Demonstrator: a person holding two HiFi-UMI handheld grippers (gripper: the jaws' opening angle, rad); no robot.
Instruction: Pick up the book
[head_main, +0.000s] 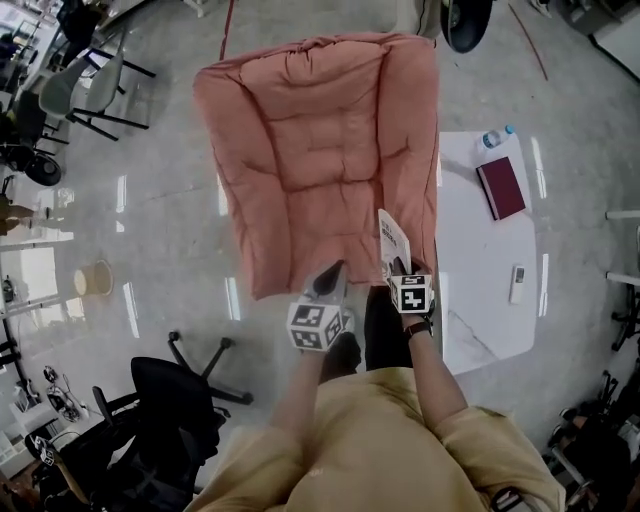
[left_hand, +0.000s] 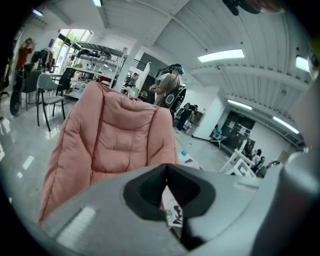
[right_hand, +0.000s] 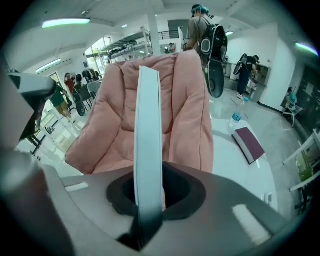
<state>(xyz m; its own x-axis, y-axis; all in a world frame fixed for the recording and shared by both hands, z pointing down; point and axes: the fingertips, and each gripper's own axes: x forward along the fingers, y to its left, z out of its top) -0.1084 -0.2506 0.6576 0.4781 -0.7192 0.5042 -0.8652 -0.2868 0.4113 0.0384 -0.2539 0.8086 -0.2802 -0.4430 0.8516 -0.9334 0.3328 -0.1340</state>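
My right gripper (head_main: 402, 268) is shut on a thin white book (head_main: 393, 245), which it holds upright in the air over the front edge of the pink cushioned chair (head_main: 310, 150). In the right gripper view the book (right_hand: 148, 135) stands edge-on between the jaws of that gripper (right_hand: 148, 200), its white spine rising in front of the chair (right_hand: 185, 110). My left gripper (head_main: 329, 274) hovers just to the left, with its dark jaws meeting at a point and nothing in them. Past the tips of the left gripper (left_hand: 166, 170), a corner of the book's printed cover (left_hand: 173, 214) shows.
A white table (head_main: 490, 260) stands right of the chair, carrying a maroon book (head_main: 501, 187), a water bottle (head_main: 495, 137) and a remote (head_main: 517, 283). A black office chair (head_main: 170, 400) is at the lower left. A person with a backpack (right_hand: 212, 45) stands behind the chair.
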